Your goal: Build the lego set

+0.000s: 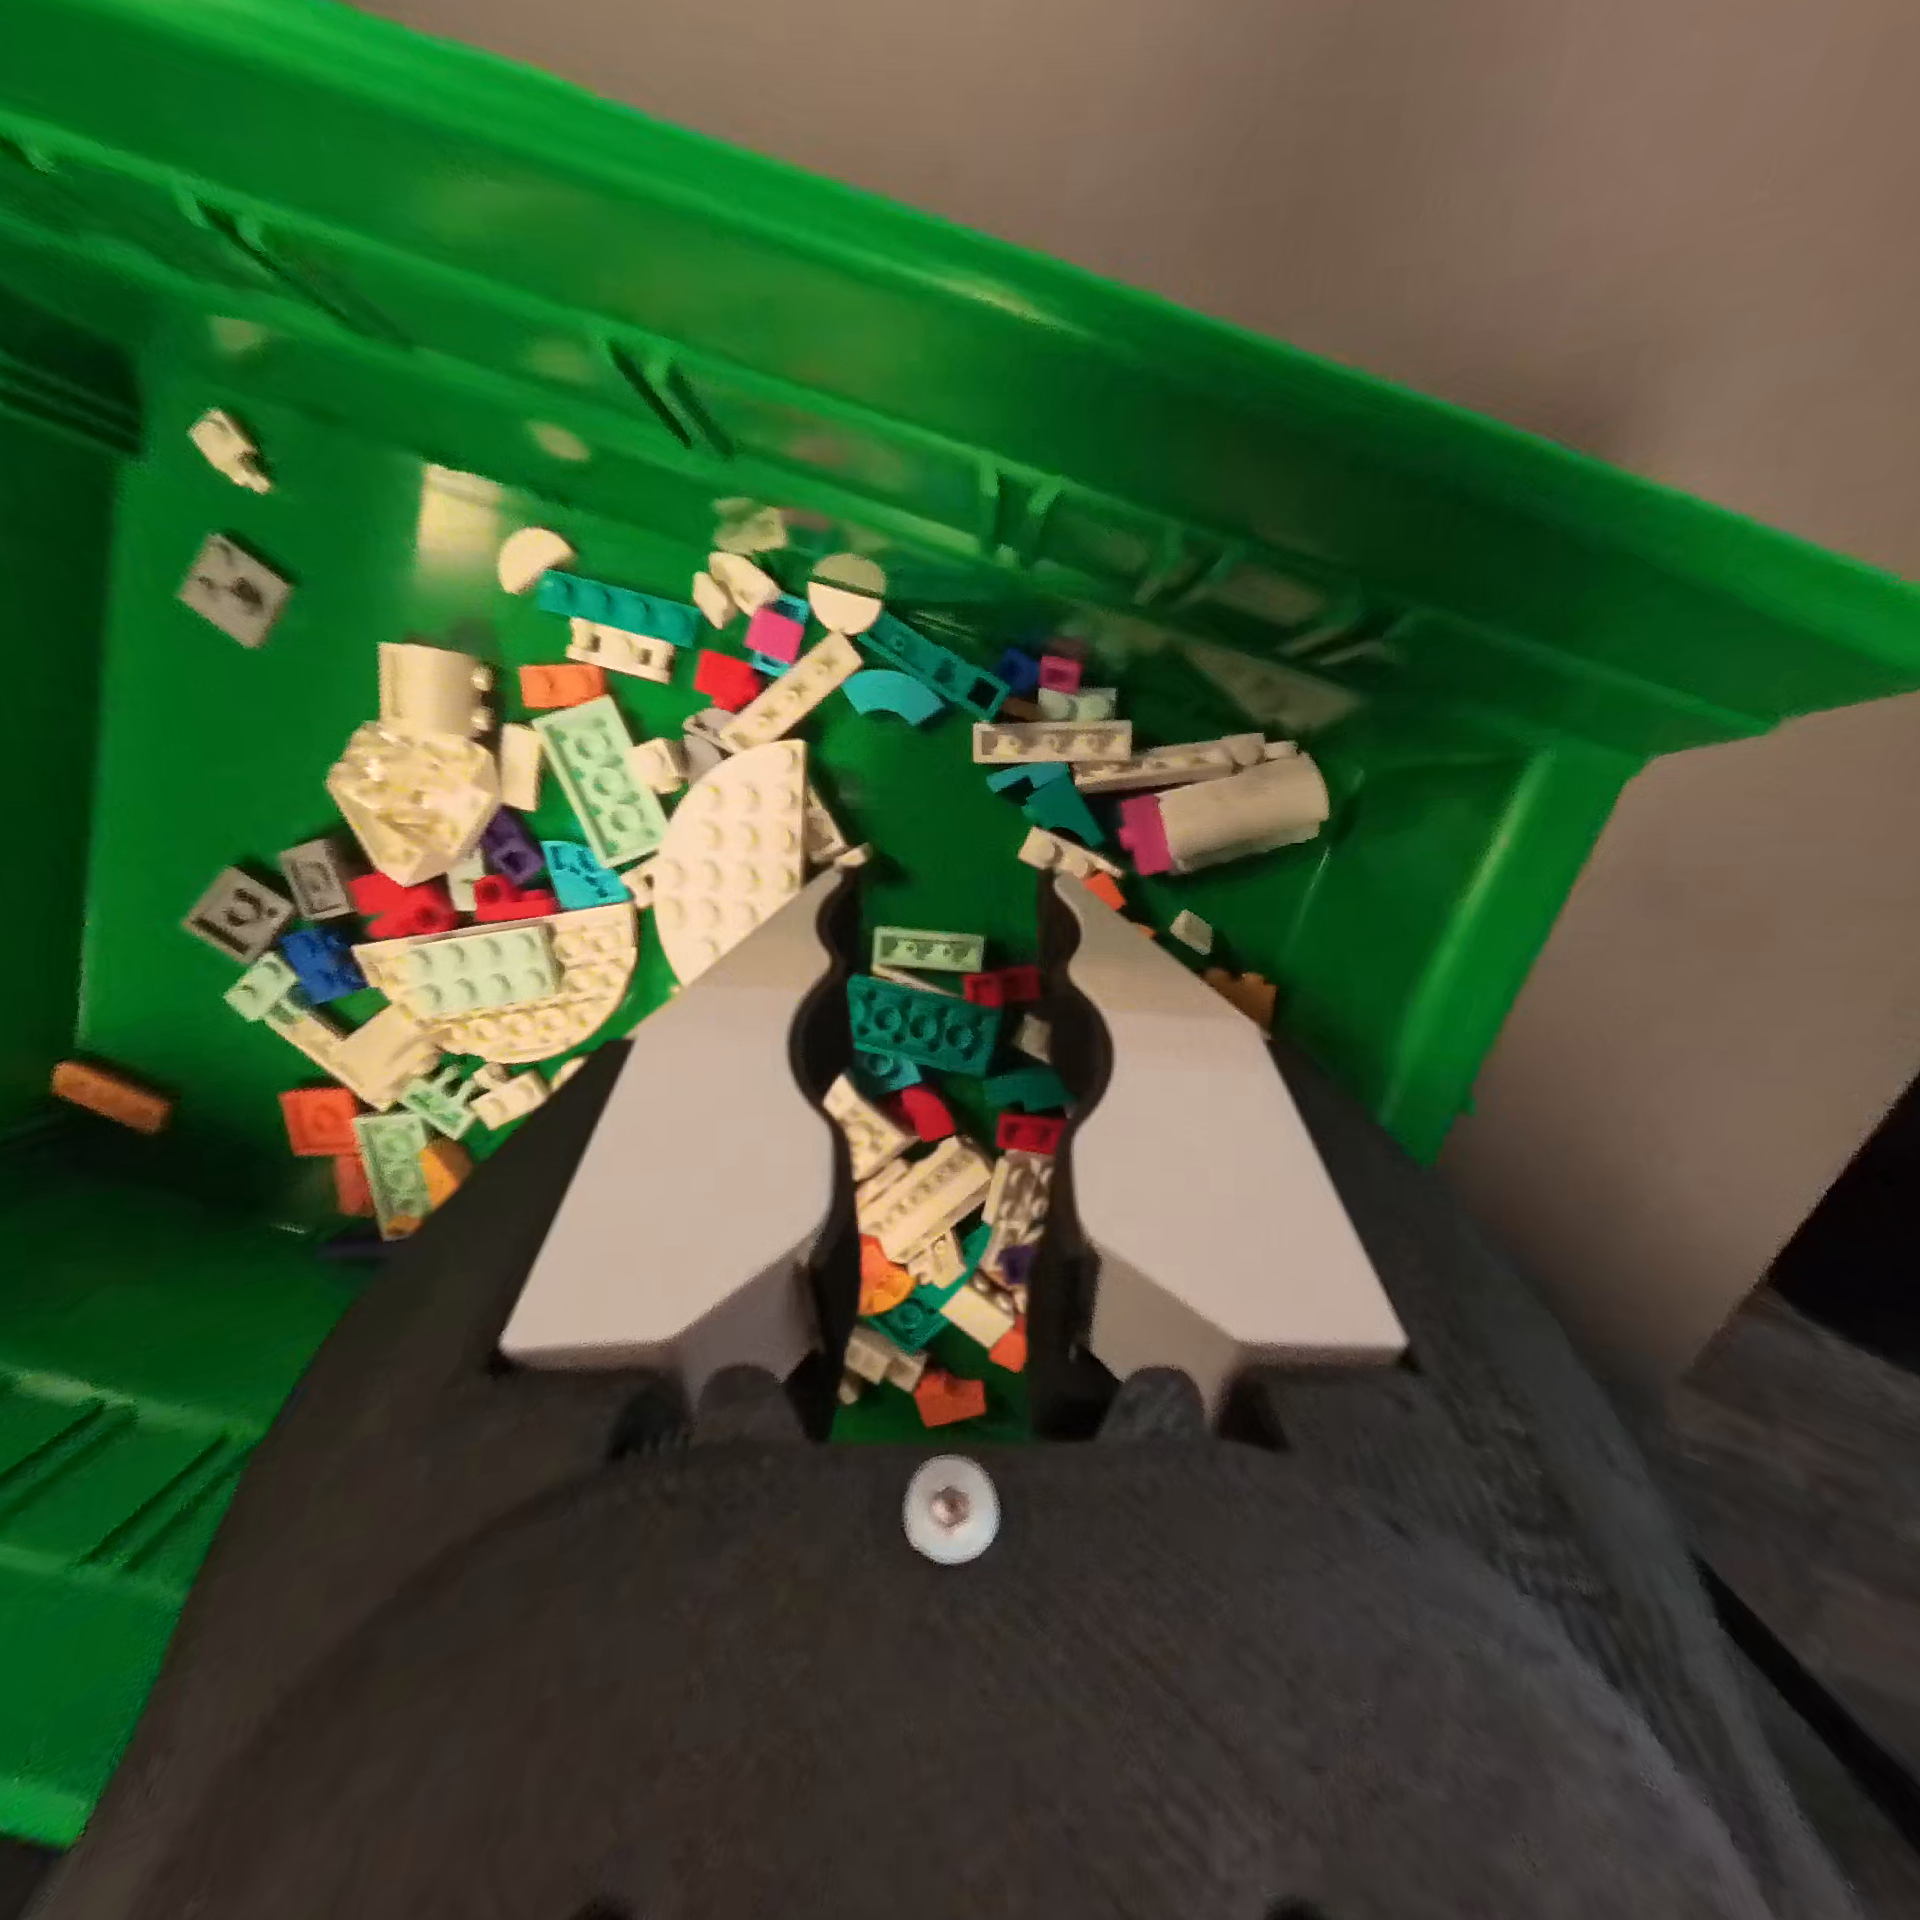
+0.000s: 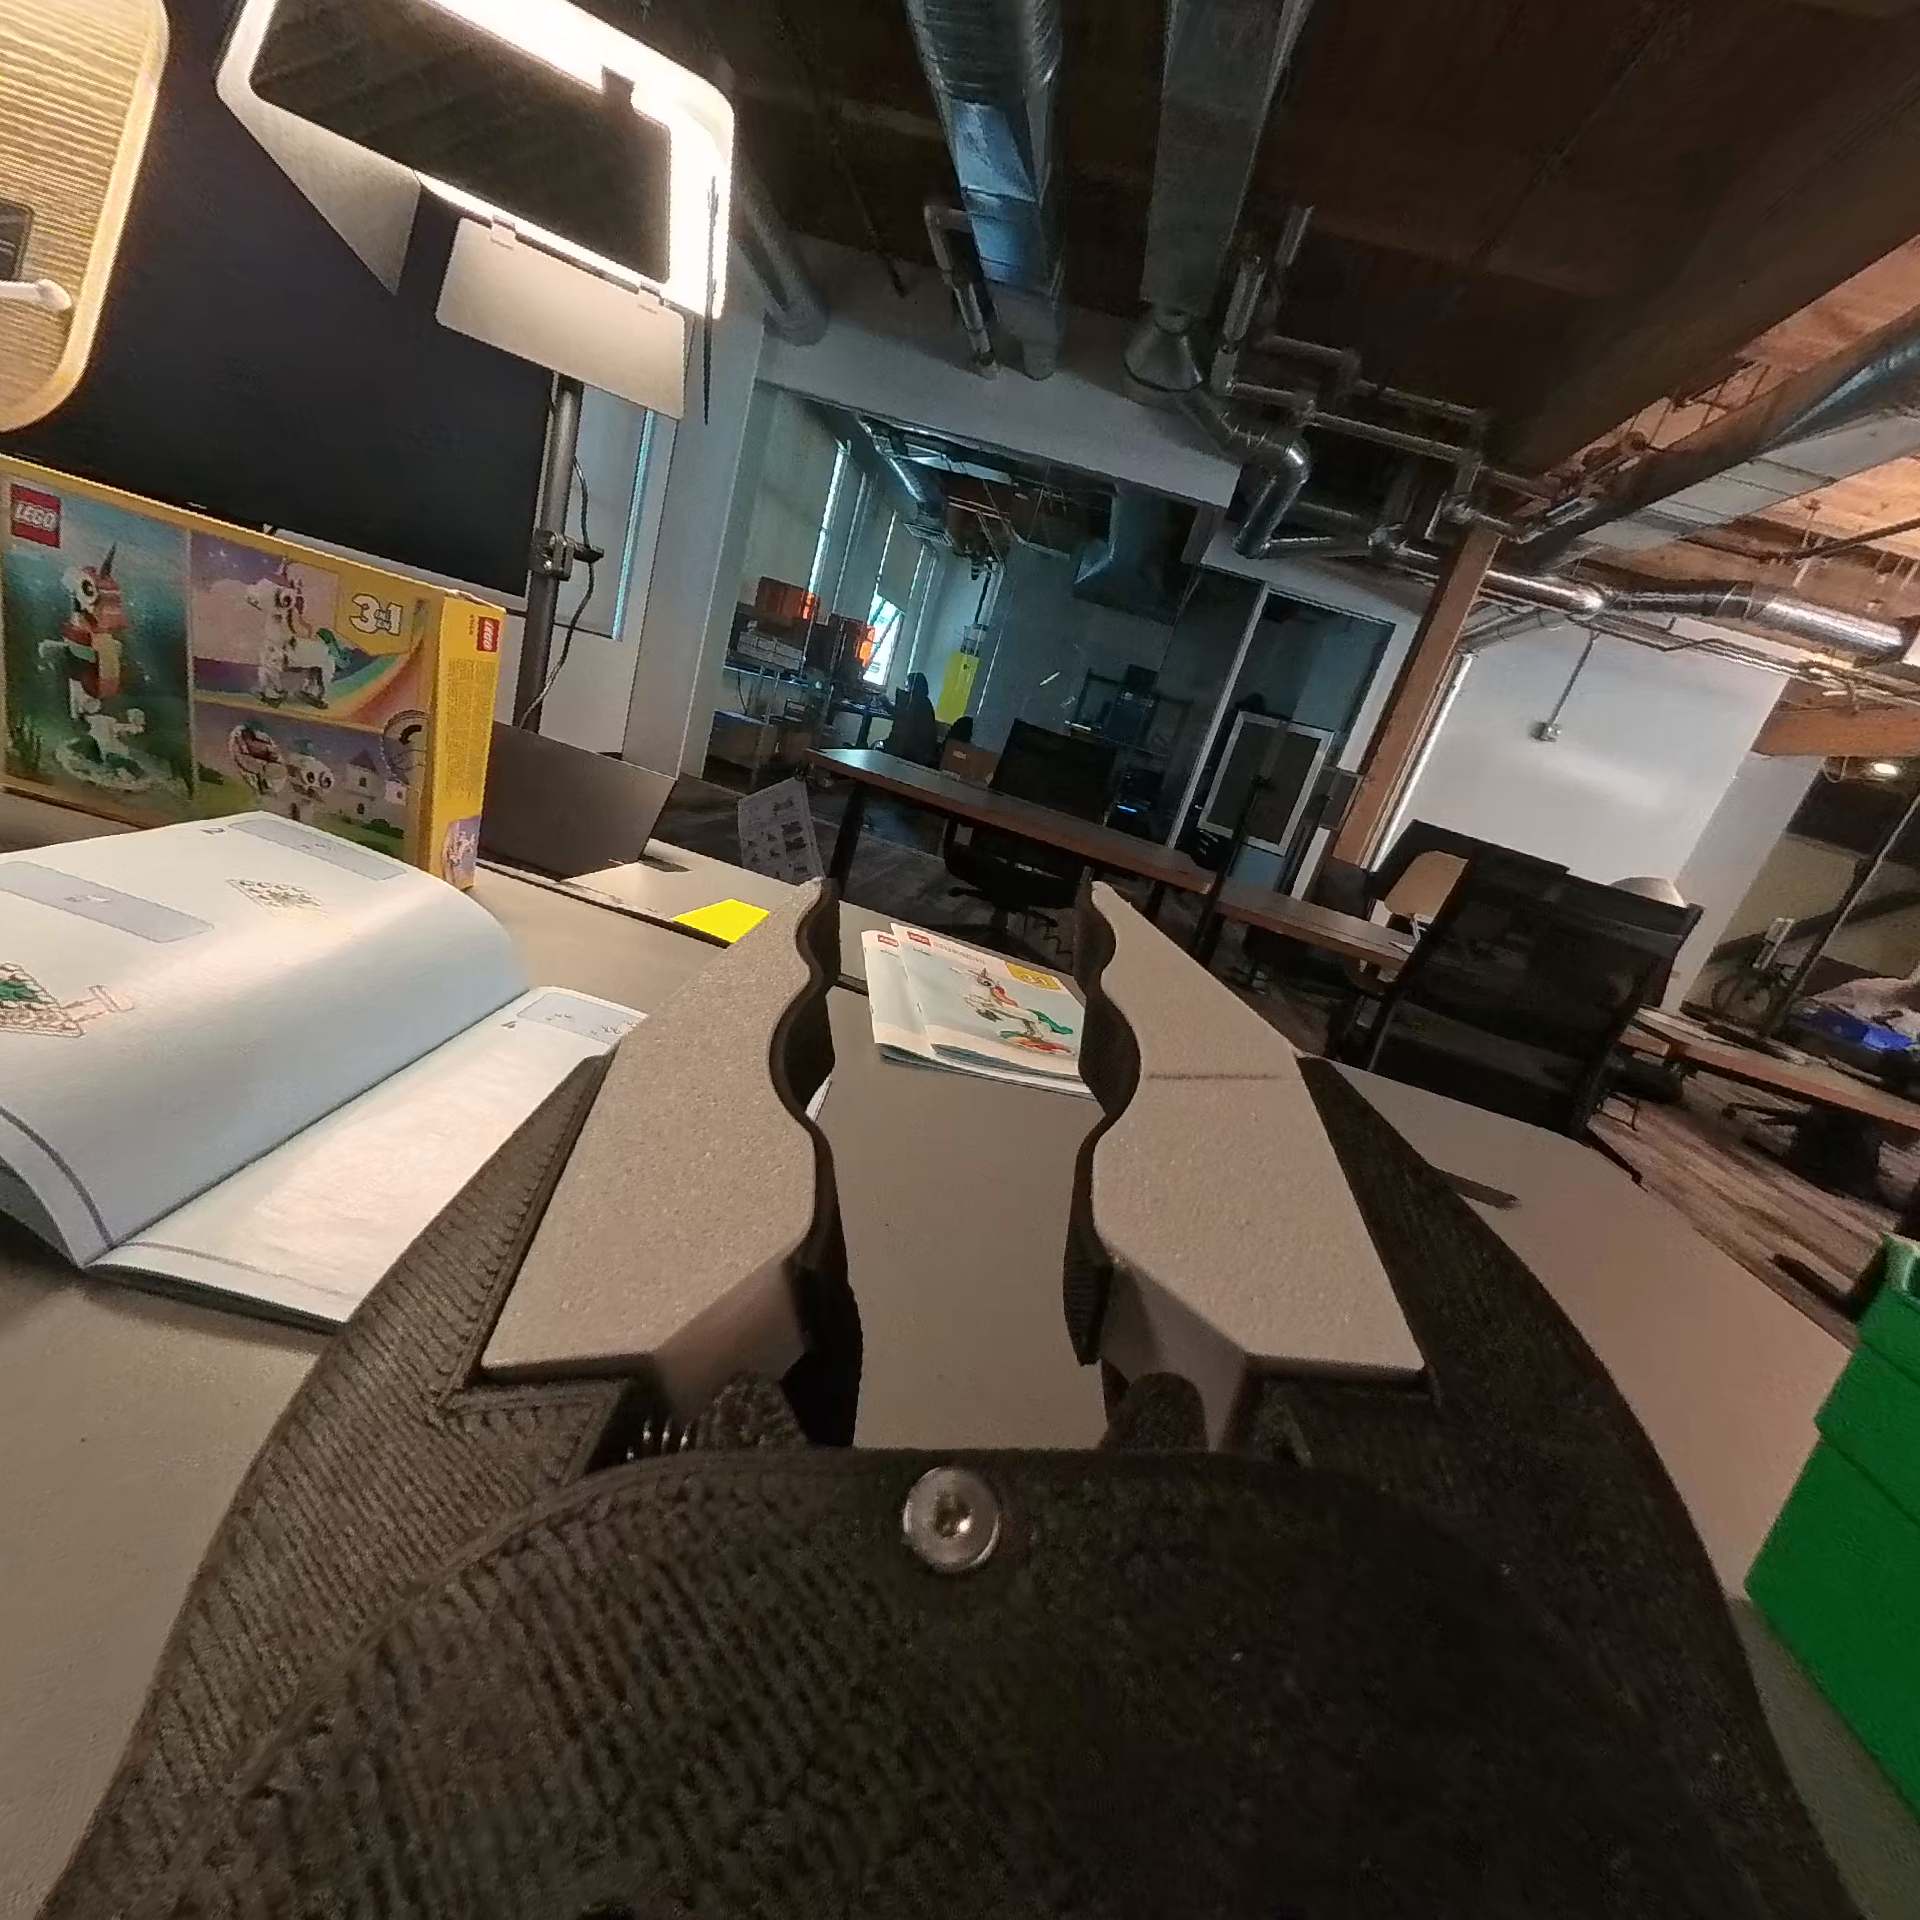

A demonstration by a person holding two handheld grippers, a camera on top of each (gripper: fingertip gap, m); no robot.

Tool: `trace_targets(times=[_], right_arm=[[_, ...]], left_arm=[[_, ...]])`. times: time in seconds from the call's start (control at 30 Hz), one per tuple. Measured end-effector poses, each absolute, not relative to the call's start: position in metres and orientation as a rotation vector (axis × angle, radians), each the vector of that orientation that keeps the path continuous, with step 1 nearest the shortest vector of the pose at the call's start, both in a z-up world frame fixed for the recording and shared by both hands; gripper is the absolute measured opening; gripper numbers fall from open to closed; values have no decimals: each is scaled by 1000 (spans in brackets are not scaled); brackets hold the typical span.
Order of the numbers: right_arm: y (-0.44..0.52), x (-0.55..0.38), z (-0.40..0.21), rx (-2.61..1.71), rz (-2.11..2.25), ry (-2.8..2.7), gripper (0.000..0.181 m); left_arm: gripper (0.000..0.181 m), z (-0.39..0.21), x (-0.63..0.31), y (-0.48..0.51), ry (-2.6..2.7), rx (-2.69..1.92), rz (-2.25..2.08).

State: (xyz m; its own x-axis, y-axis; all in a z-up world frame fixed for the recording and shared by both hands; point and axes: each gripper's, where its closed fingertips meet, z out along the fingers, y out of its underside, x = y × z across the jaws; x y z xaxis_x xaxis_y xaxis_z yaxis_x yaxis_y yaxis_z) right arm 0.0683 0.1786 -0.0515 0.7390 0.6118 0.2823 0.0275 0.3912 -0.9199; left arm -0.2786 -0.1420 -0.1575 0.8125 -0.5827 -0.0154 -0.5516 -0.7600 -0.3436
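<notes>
A green plastic bin (image 1: 935, 395) holds a pile of loose bricks in white, mint, teal, red, orange and blue. My left gripper (image 1: 945, 894) is open and empty, pointing down into the bin above the pile. A teal 2x4 brick (image 1: 920, 1023) lies between its fingers, below them. A white half-round plate (image 1: 732, 857) lies just left of the left fingertip. My right gripper (image 2: 956, 904) is open and empty, low over the grey table (image 2: 966, 1247). An open instruction booklet (image 2: 239, 1039) lies to its left.
The yellow set box (image 2: 249, 675) stands at the back left of the table. Two closed booklets (image 2: 977, 1003) lie ahead of the right gripper, a yellow note (image 2: 722, 920) beside them. A corner of the green bin (image 2: 1849, 1455) shows at the right edge. A lamp (image 2: 478, 156) hangs above. About 50 centimetres separates my left fingertips from my right.
</notes>
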Motion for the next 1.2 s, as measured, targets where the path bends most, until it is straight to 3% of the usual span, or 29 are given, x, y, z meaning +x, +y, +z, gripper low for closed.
trace_targets(times=[0.8, 1.2], right_arm=[[178, 64, -53, -1118, 394, -696, 43], [179, 64, -54, -1120, 387, -694, 43]], left_arm=[[32, -161, -253, -171, 1045, -2619, -370], [8, -170, -213, -172, 1252, -2535, -516]])
